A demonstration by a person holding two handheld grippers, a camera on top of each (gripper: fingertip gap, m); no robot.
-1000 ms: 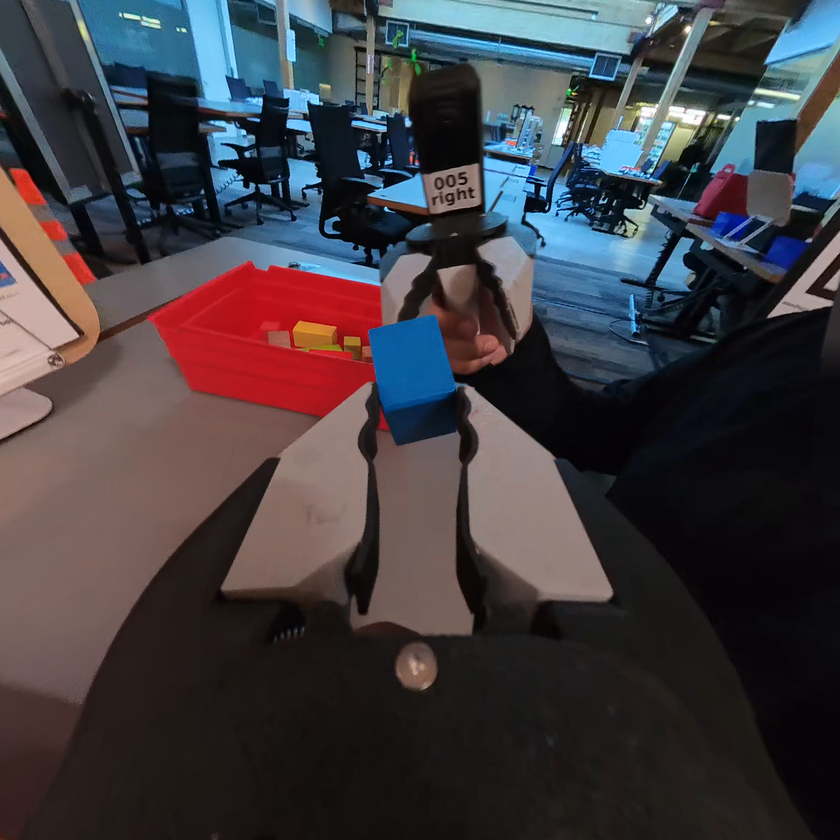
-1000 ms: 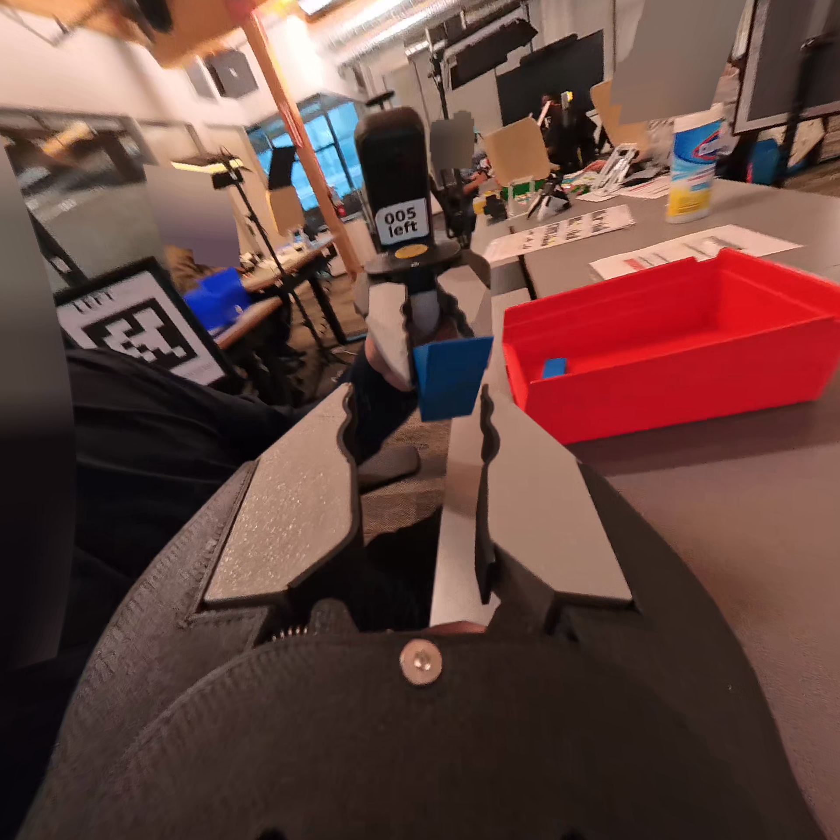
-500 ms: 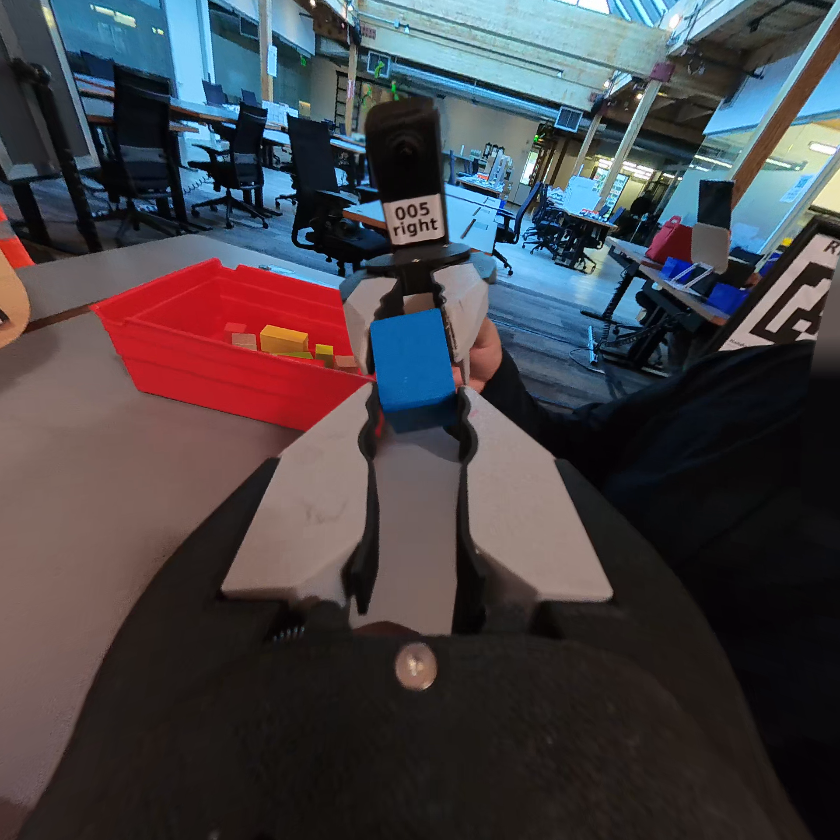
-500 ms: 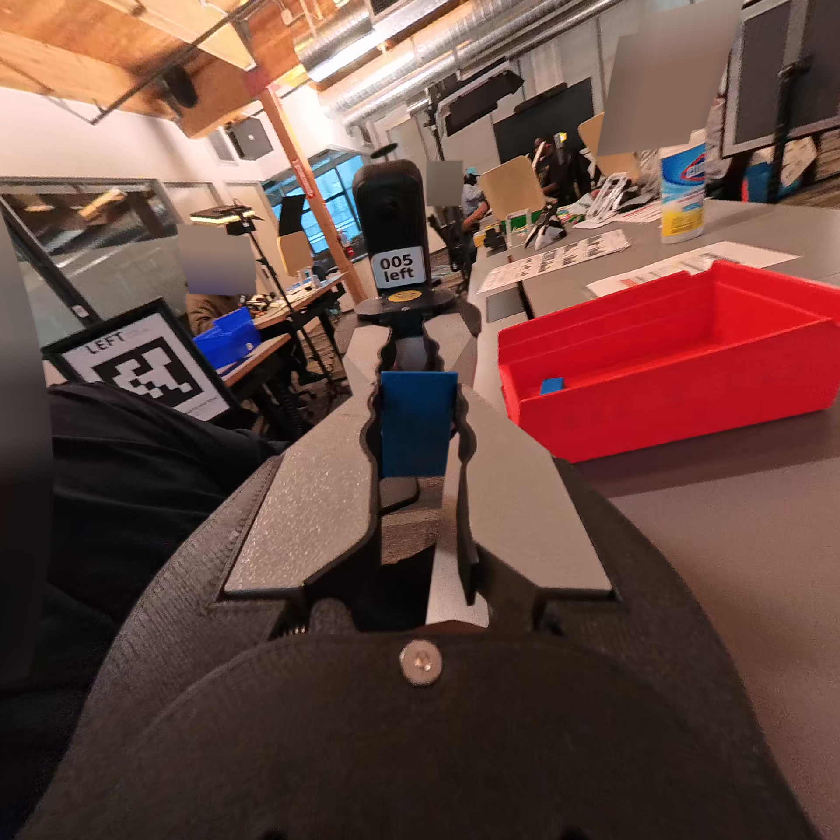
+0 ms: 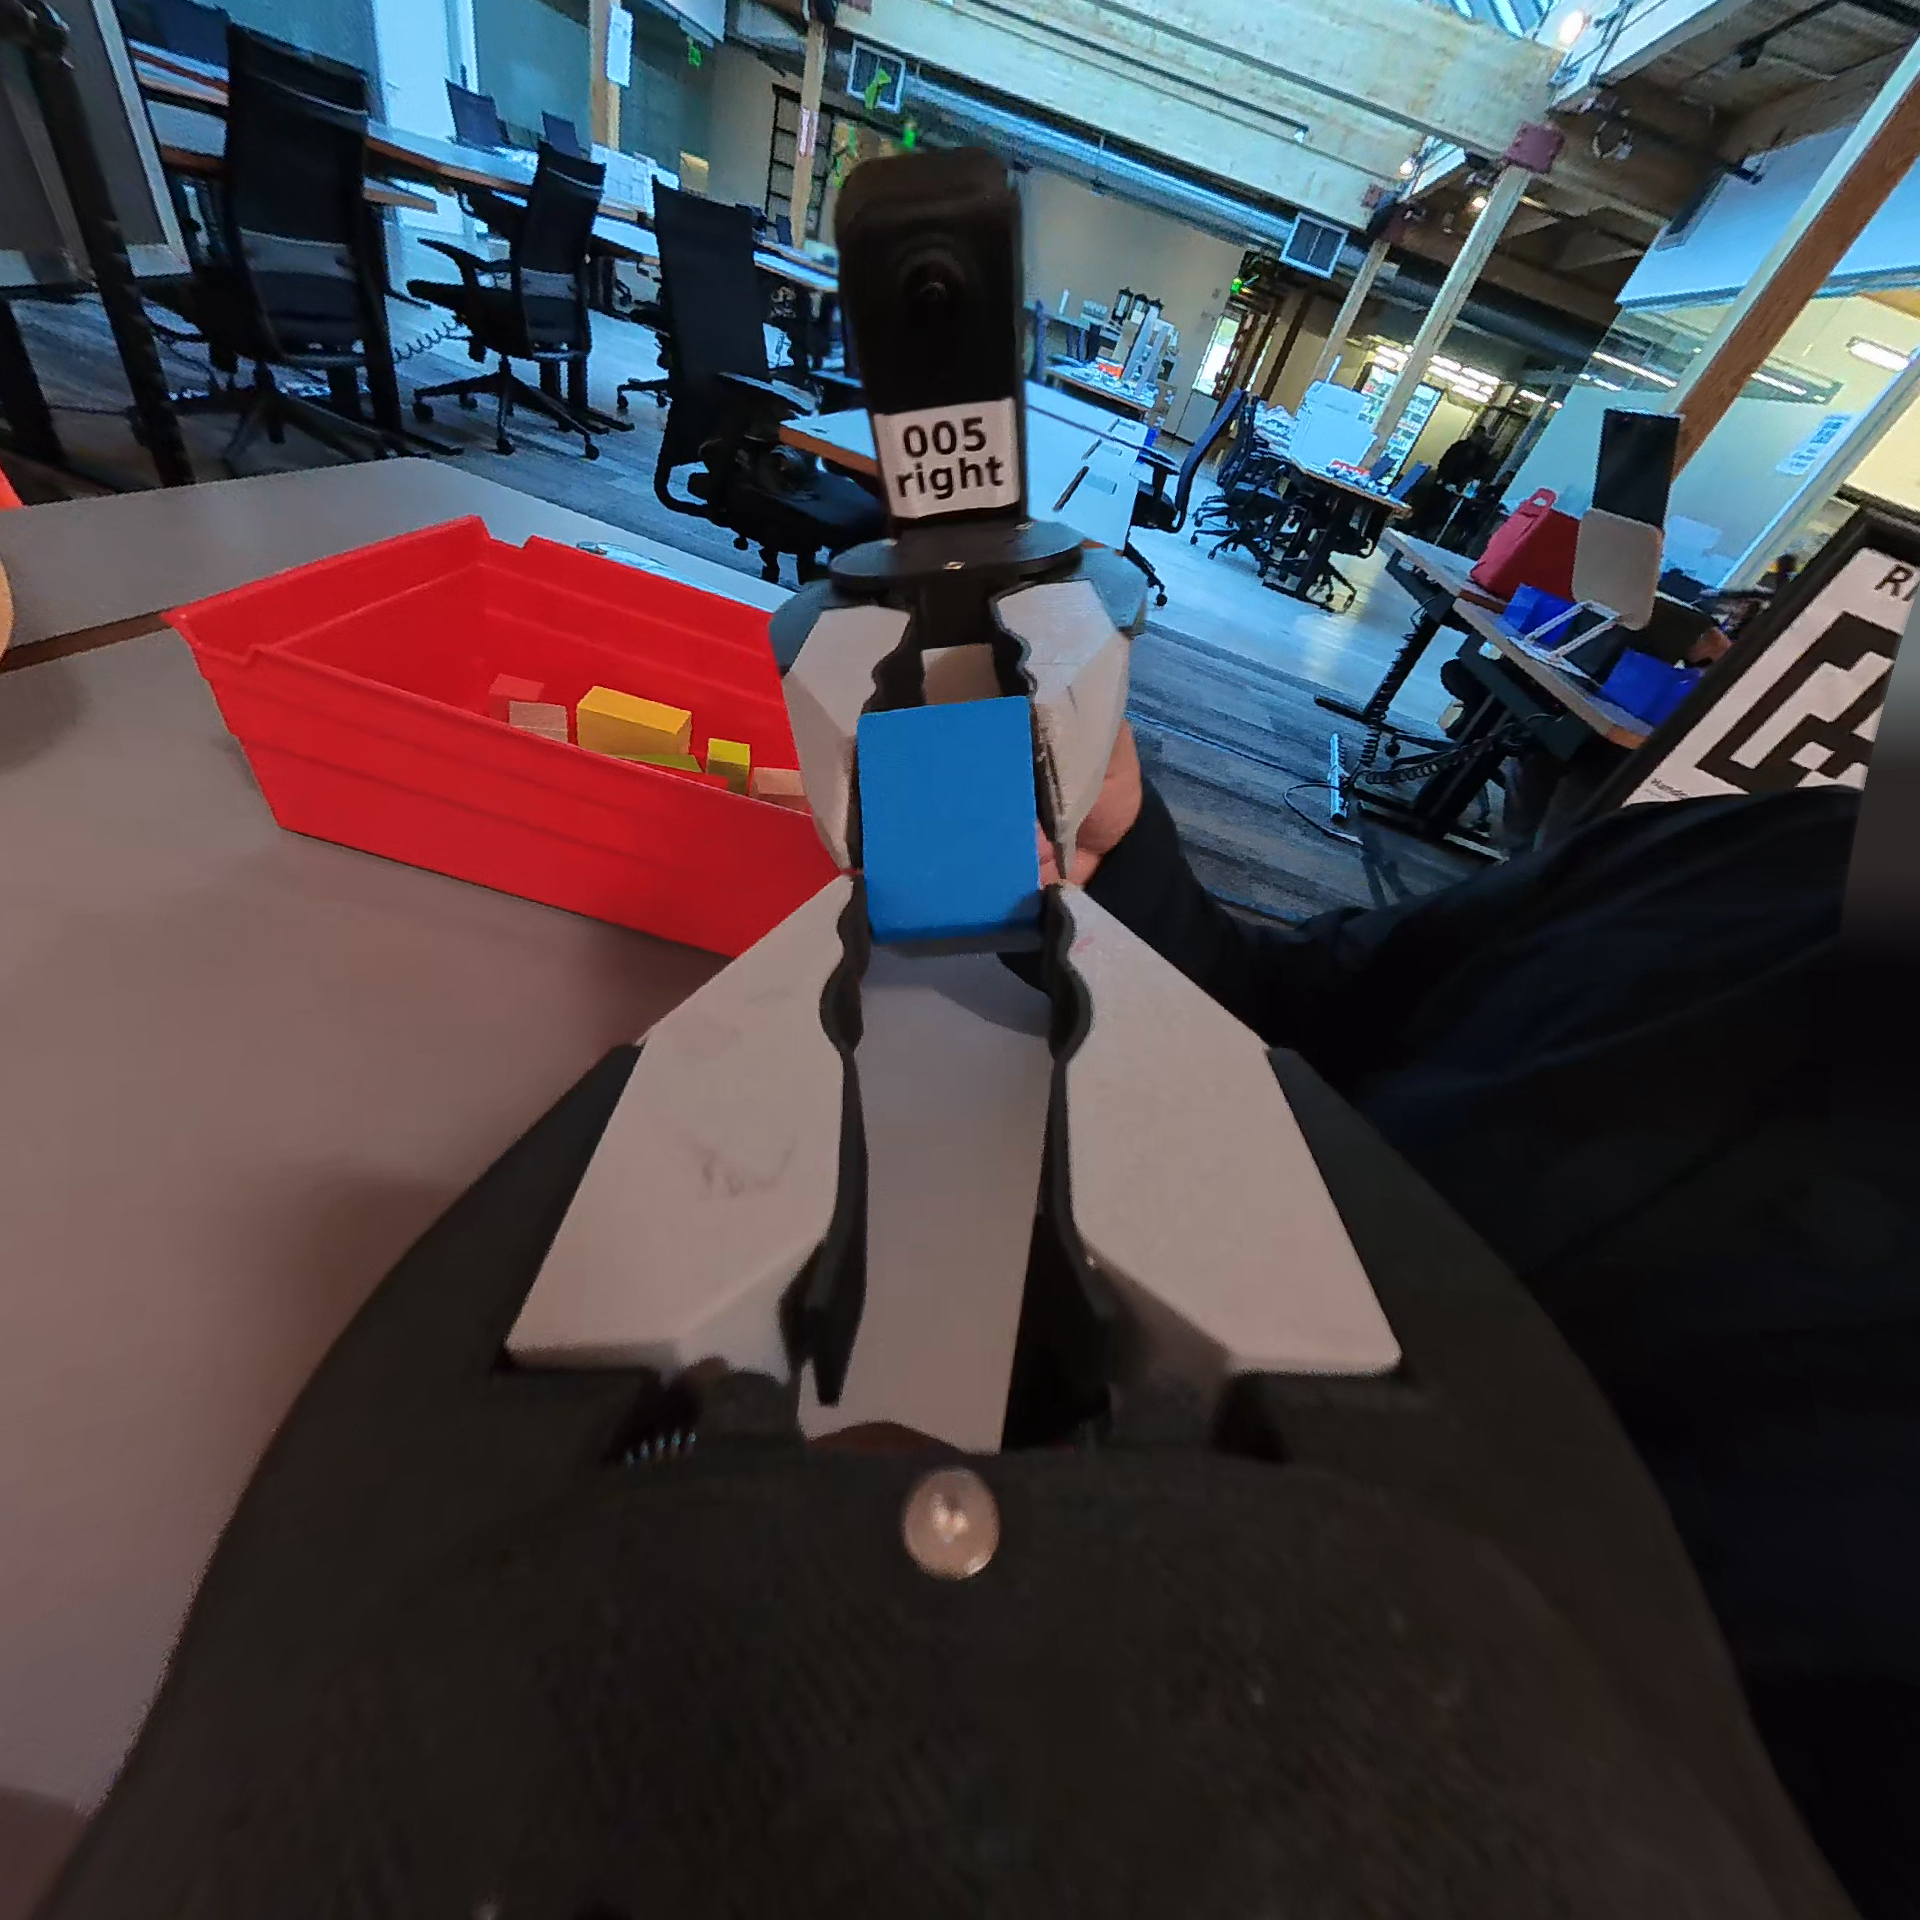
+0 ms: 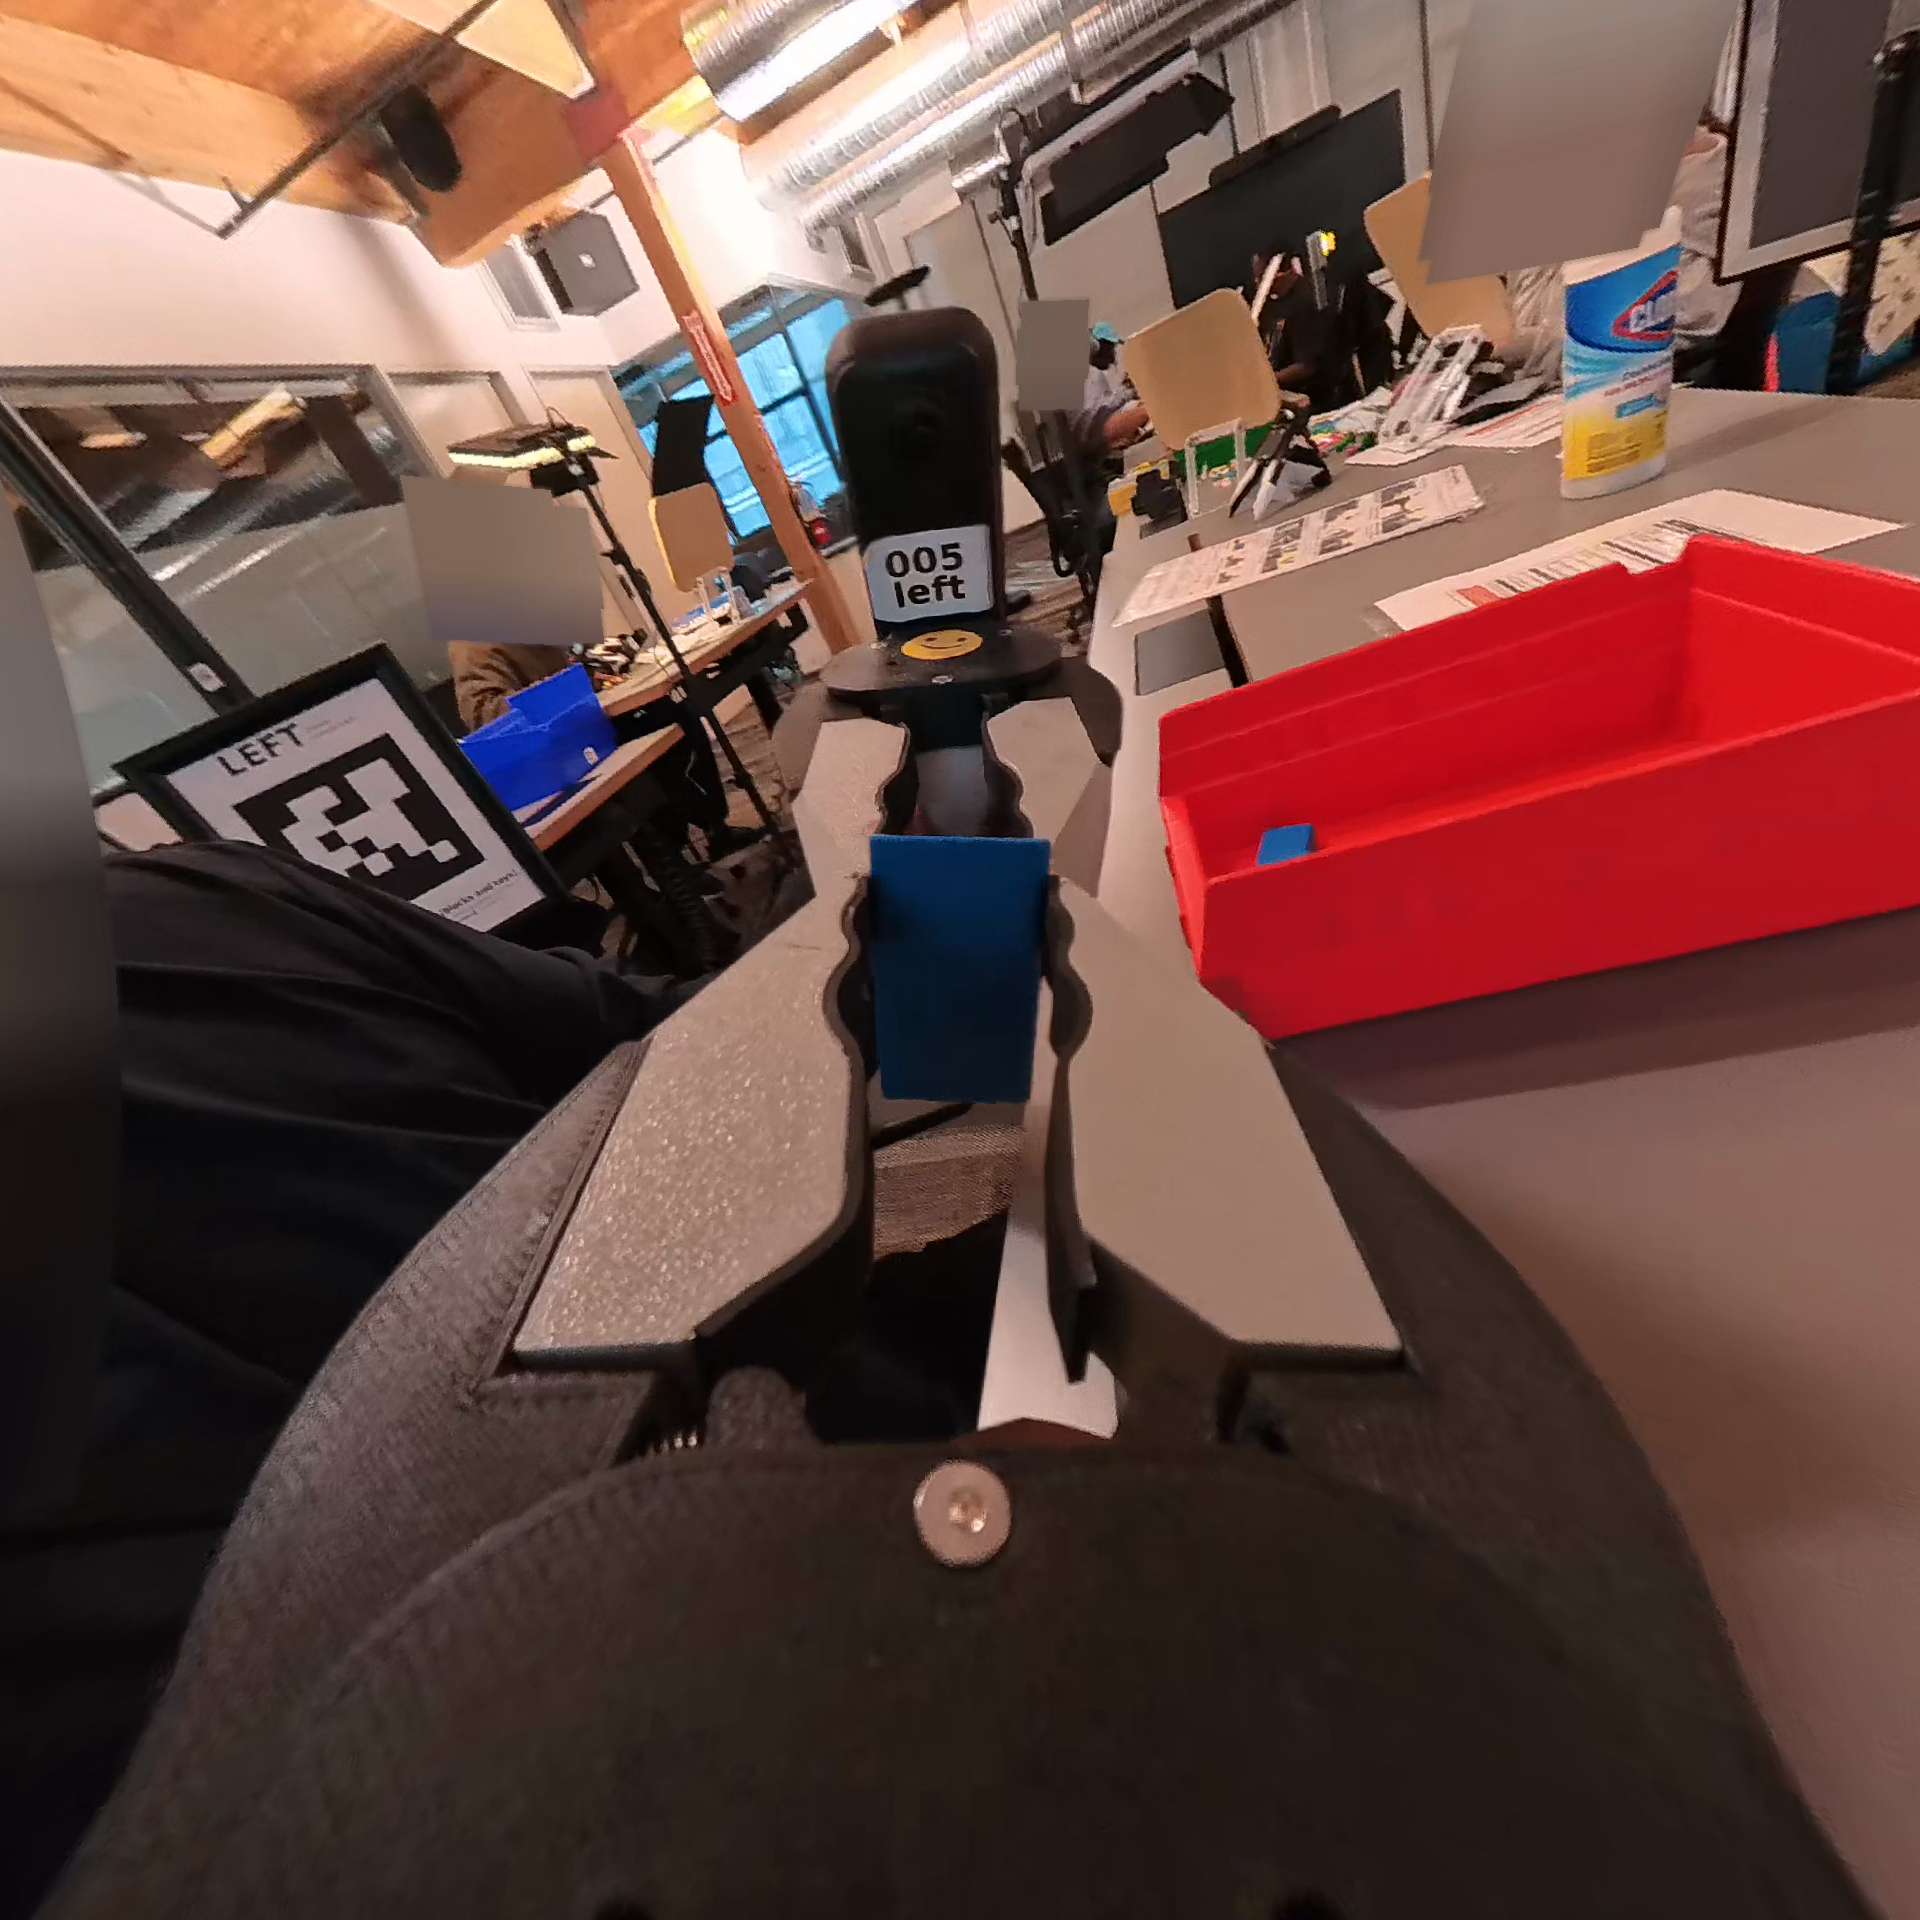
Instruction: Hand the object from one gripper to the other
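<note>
Off to the left gripper's (image 5: 951,925) left, a red bin (image 5: 499,790) of small coloured blocks sits on the grey counter (image 5: 260,1039). Dead ahead, both grippers pinch one blue block (image 5: 948,821) from opposite ends, the right gripper (image 6: 951,940) facing the left, tips nearly meeting. Another red bin (image 6: 1558,831) lies right.

Both grippers' jaws clamp the blue block (image 5: 948,816) together.

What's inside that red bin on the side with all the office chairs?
The red bin holds small blocks: a yellow block, a reddish one, pale ones and a greenish one. Its near wall and the right tool hide the rest.
</note>
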